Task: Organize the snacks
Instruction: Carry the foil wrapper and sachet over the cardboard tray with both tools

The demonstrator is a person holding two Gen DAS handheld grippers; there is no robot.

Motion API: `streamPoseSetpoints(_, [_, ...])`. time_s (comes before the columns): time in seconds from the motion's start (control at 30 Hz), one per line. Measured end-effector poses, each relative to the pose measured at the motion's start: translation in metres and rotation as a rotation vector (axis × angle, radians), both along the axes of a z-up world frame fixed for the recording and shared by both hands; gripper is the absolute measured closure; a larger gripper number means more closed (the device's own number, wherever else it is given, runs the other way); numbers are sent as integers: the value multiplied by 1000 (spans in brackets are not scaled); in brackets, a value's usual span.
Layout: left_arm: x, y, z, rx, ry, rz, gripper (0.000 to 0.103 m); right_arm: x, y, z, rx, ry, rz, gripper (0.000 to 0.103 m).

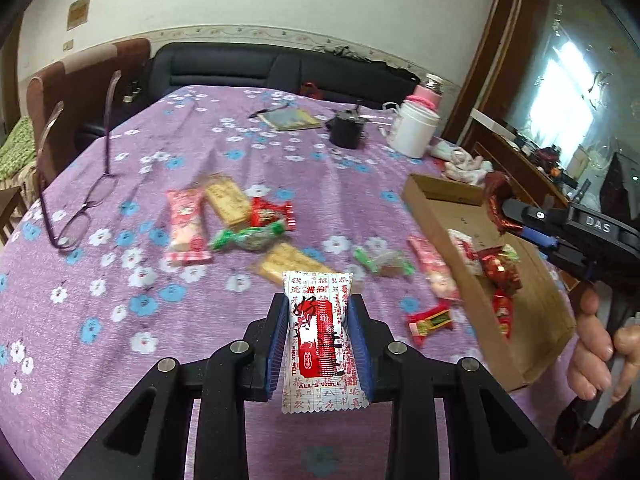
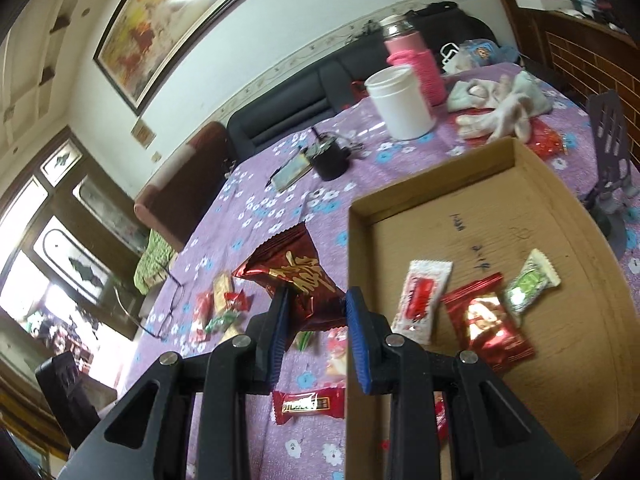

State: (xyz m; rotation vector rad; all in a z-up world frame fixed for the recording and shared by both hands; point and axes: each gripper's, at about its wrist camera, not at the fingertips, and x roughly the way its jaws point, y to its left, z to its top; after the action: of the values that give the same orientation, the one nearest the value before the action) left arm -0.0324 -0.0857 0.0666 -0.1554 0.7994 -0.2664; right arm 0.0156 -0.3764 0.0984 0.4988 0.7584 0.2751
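My left gripper [image 1: 318, 304] is shut on a white-and-red snack packet [image 1: 320, 340] and holds it above the purple flowered tablecloth [image 1: 120, 280]. My right gripper [image 2: 316, 300] is shut on a dark red foil snack packet [image 2: 294, 276], held just left of the cardboard tray [image 2: 520, 184]; in the left wrist view the right gripper [image 1: 502, 210] holds the red packet [image 1: 496, 196] over the tray [image 1: 436, 208]. The tray holds a white-red packet [image 2: 420, 300], a red foil packet [image 2: 486, 324] and a green packet [image 2: 528, 280]. Several loose snacks [image 1: 228, 220] lie on the cloth.
Glasses [image 1: 80, 208] lie at the left. A white jar [image 1: 412, 128], pink flask [image 2: 416, 64], black cup [image 1: 346, 130], notebook with pen [image 1: 290, 118] and a crumpled cloth [image 2: 496, 108] stand at the far side. A red candy [image 2: 308, 404] lies beside the tray.
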Motion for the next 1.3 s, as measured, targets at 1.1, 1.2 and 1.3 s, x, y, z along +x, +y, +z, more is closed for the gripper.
streamPoseSetpoints(1.1, [12, -221, -24, 4, 112, -448, 73, 15, -97, -33, -71, 218, -311, 75])
streamPoseSetpoints(1.2, [9, -221, -24, 7, 102, -455, 73, 16, -96, -34, -79, 225, -306, 75])
streamPoseSetpoints(1.3, [8, -223, -25, 19, 92, -457, 73, 18, -93, -36, -88, 235, -296, 75])
